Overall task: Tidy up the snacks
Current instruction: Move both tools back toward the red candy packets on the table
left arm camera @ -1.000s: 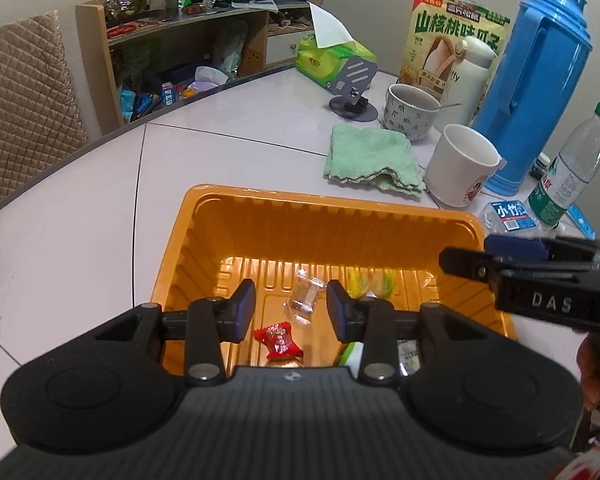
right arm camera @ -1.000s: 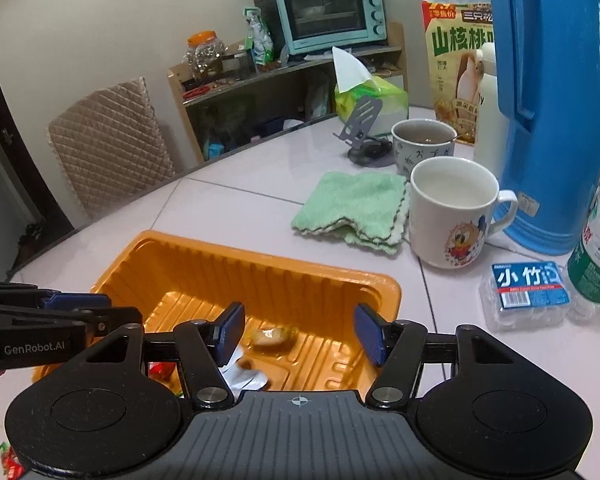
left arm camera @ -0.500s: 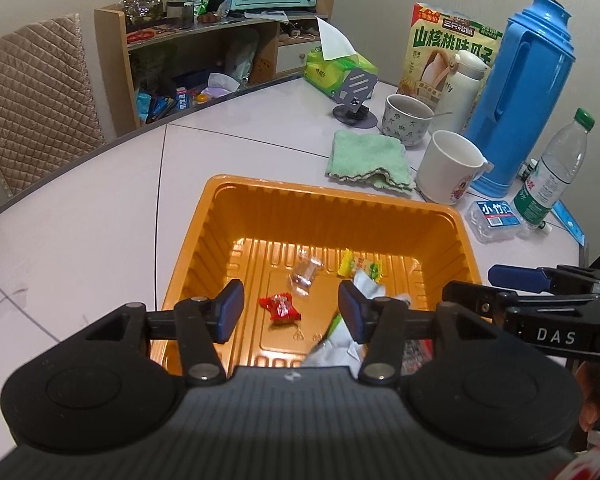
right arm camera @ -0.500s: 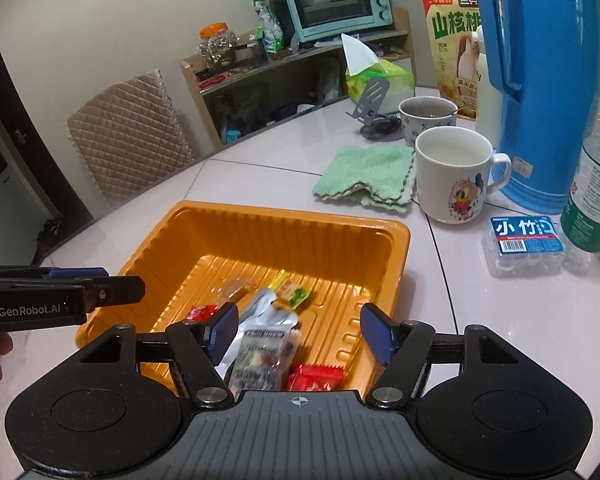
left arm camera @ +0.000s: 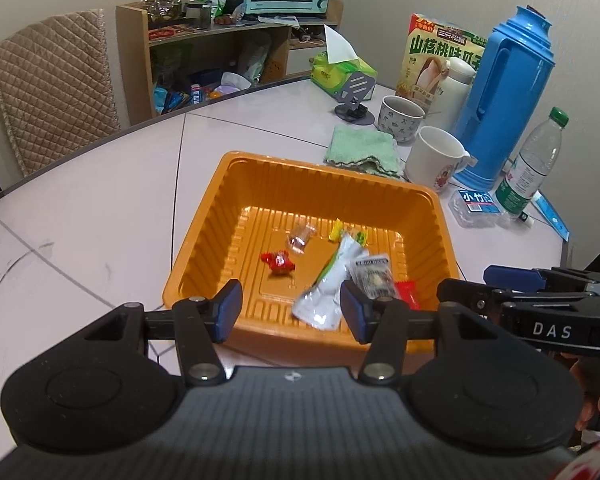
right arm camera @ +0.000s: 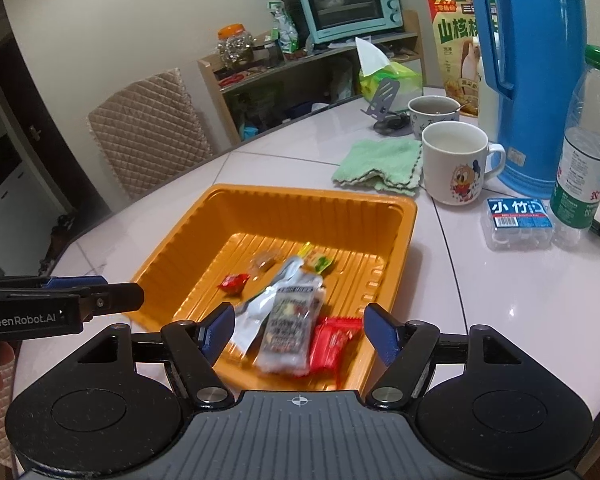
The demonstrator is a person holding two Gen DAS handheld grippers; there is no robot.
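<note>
An orange plastic tray (left arm camera: 236,184) (right arm camera: 268,200) sits on the white table and holds several snacks: a red candy (left arm camera: 278,261) (right arm camera: 233,282), a clear-wrapped candy (left arm camera: 300,238), a yellow-green candy (left arm camera: 350,234) (right arm camera: 318,260), a white pouch (left arm camera: 328,288) (right arm camera: 260,304), a grey packet (left arm camera: 374,274) (right arm camera: 288,328) and a red packet (left arm camera: 407,294) (right arm camera: 332,340). My left gripper (left arm camera: 290,312) is open and empty above the tray's near edge. My right gripper (right arm camera: 298,330) is open and empty above the tray's near right corner.
Behind the tray lie a green cloth (left arm camera: 362,150), a white mug (left arm camera: 436,160), a patterned cup (left arm camera: 400,114), a blue thermos (left arm camera: 504,96), a water bottle (left arm camera: 534,168), a small clear box (left arm camera: 476,204), a tissue pack (left arm camera: 340,70) and a snack box (left arm camera: 440,52). A padded chair (left arm camera: 52,88) stands left.
Both grippers have pulled back and up from inside the tray. More of the tray and its snacks shows now. The snacks lie as before.
</note>
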